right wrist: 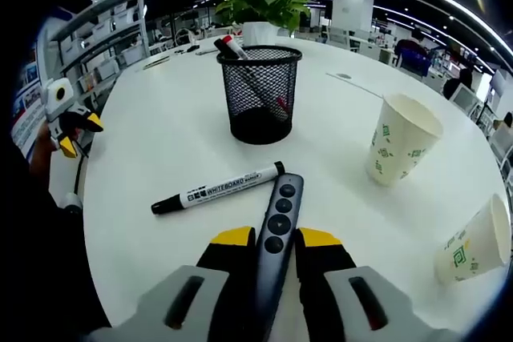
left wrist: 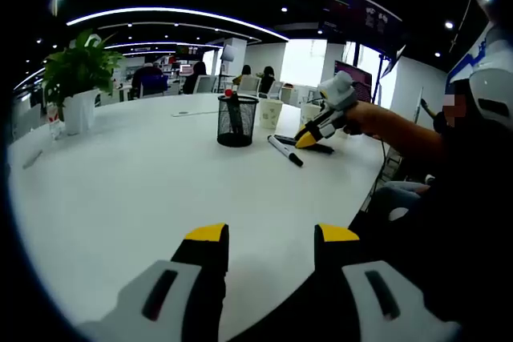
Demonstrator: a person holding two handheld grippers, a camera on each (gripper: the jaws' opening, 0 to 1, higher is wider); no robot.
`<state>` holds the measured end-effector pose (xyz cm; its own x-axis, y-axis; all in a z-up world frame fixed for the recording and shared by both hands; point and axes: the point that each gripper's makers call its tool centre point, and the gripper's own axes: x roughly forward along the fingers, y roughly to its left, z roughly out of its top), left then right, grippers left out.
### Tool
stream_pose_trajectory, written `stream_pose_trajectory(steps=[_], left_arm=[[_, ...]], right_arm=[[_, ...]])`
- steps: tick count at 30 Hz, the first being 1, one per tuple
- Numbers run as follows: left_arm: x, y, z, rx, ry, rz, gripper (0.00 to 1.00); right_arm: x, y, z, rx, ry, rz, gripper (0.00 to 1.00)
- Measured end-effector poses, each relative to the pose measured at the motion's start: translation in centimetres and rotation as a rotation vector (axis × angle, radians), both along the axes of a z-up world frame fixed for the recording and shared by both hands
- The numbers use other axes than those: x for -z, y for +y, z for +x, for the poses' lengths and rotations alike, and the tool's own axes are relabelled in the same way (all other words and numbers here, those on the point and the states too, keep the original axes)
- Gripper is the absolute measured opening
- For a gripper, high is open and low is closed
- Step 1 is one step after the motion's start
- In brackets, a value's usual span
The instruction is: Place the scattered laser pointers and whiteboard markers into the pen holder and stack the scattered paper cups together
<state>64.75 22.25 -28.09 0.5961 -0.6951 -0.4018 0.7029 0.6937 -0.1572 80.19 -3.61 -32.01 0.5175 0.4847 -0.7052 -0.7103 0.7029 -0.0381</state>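
The task is judged partly done: two markers are already seen standing in the mesh pen holder (right wrist: pixel 260 94), straight ahead of the right gripper (right wrist: pixel 274 239). That gripper's jaws are closed on a grey laser pointer (right wrist: pixel 276 230), which lies between them on the table. A whiteboard marker (right wrist: pixel 218 188), legibly printed "WHITEBOARD", lies just ahead-left. Two paper cups (right wrist: pixel 402 148) with green logos remain apart and unstacked, ahead-right. The left gripper (left wrist: pixel 268 238) is held with jaws apart, nothing between them
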Motion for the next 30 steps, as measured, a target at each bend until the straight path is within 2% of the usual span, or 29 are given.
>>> stream_pose_trajectory(steps=[1, 4, 18, 30], left_arm=[[0.0, 0.0, 0.0, -0.001, 0.000, 0.000, 0.44], [0.1, 0.0, 0.0, -0.002, 0.004, 0.000, 0.44], [0.3, 0.3, -0.1, -0.009, 0.011, 0.007, 0.44], [0.4, 0.0, 0.0, -0.005, 0.016, 0.011, 0.44]], right_arm=[[-0.2, 0.1, 0.3, -0.021, -0.041, -0.015, 0.21], [-0.3, 0.4, 0.0, -0.013, -0.043, -0.018, 0.20], [-0.7, 0.5, 0.0, 0.020, -0.042, 0.088, 0.20], [-2.3, 0.2, 0.1, 0.038, -0.074, 0.168, 0.20]])
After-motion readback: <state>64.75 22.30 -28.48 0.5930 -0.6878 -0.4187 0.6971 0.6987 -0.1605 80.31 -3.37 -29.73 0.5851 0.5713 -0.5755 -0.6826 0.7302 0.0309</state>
